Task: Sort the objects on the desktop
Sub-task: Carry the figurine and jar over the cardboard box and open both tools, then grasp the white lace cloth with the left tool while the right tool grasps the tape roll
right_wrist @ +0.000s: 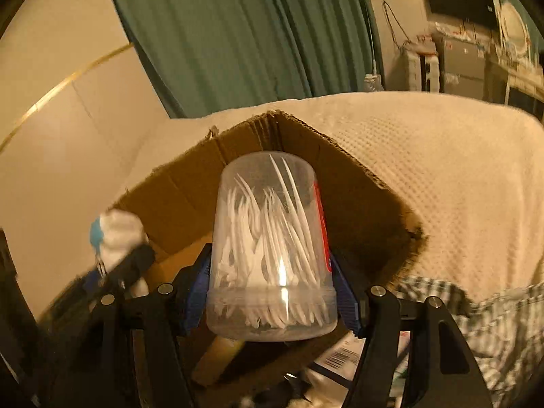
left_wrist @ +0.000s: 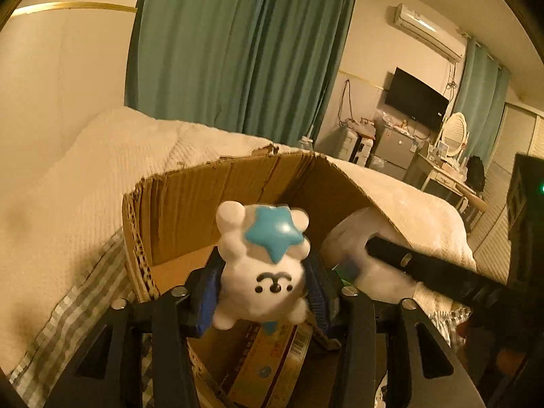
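The bear figurine (left_wrist: 261, 268), upright with its star-capped head up, sits gripped in the left tongs (left_wrist: 263, 292) over the open cardboard box (left_wrist: 190, 204), beside the right tongs (right_wrist: 272, 285) clamping a clear toothpick jar (right_wrist: 272, 248) base-forward, which could slip if squeezed loosely.

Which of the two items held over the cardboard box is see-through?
The clear plastic jar of white picks, between the right hand-held gripper blue pads. The other, a white toy figure with a blue star in the left hand-held gripper, is opaque.
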Action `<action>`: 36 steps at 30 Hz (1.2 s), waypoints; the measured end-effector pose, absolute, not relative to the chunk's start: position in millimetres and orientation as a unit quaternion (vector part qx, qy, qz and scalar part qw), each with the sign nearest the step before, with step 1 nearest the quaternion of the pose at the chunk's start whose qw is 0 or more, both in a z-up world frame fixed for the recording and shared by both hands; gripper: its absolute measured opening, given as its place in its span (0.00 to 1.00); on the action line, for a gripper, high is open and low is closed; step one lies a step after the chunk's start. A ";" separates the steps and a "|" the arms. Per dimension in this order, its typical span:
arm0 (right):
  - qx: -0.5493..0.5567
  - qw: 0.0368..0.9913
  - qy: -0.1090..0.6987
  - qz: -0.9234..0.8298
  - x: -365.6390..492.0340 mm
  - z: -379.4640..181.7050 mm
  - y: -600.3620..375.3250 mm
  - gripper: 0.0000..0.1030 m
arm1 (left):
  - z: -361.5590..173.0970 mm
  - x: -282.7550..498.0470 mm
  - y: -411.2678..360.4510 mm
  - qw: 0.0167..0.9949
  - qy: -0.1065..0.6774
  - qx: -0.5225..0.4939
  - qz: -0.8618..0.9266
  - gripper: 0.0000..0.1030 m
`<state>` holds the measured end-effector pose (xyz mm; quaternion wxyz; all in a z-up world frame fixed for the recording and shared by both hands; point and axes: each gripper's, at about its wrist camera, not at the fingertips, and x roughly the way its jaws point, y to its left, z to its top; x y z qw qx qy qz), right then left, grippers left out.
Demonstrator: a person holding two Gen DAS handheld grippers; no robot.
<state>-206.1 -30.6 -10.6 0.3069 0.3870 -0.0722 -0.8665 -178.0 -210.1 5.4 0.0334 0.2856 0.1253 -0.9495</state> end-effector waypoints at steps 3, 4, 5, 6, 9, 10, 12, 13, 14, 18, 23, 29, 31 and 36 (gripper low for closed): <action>0.359 0.295 -0.096 -0.881 -194.9 3.2 -13.3 0.84 | 6.9 -162.4 -206.8 0.033 0.132 0.280 -0.950 0.64; 0.353 0.294 -0.096 -0.883 -189.7 8.9 -7.9 0.84 | 8.1 -157.7 -206.5 0.034 0.132 0.278 -0.951 0.64; 0.349 0.293 -0.096 -0.885 -184.1 15.2 -3.8 0.84 | 9.7 -145.8 -202.1 0.032 0.133 0.275 -0.952 0.64; 0.343 0.293 -0.100 -0.887 -175.1 24.2 8.1 0.84 | 11.1 -139.9 -198.2 0.029 0.133 0.273 -0.952 0.66; 0.333 0.287 -0.099 -0.893 -147.2 40.8 45.0 0.84 | 20.9 -114.6 -177.7 0.009 0.114 0.261 -0.958 0.81; 0.330 0.280 -0.096 -0.896 -137.4 44.1 57.0 0.84 | 24.8 -102.4 -166.0 0.003 0.106 0.256 -0.961 0.81; 0.324 0.260 -0.083 -0.906 -116.2 50.0 86.2 0.84 | 26.2 -88.9 -149.5 -0.014 0.100 0.254 -0.962 0.84; 0.323 0.250 -0.077 -0.910 -108.8 50.4 96.8 0.85 | 23.4 -79.8 -136.1 -0.026 0.095 0.259 -0.961 0.87; 0.323 0.239 -0.068 -0.913 -101.3 50.3 107.1 0.86 | 20.2 -73.4 -124.9 -0.031 0.089 0.263 -0.960 0.91; 0.340 0.194 -0.030 -0.920 -71.8 25.0 151.5 0.86 | -6.1 -54.0 -90.2 -0.040 0.066 0.284 -0.956 0.92; 0.374 0.159 -0.017 -0.913 -55.3 -36.7 176.2 0.86 | -50.3 -51.1 -56.9 -0.039 0.047 0.328 -0.943 0.92; 0.414 0.163 -0.008 -0.895 -43.3 -104.4 180.0 0.87 | -88.5 -56.4 -44.8 -0.030 0.021 0.352 -0.935 0.92; 0.422 0.167 0.004 -0.891 -40.0 -113.4 176.3 0.89 | -92.7 -60.8 -46.1 -0.026 0.025 0.357 -0.934 0.92; 0.423 0.174 0.016 -0.889 -37.6 -117.4 170.0 0.92 | -110.0 -71.8 -48.8 -0.013 0.028 0.373 -0.927 0.92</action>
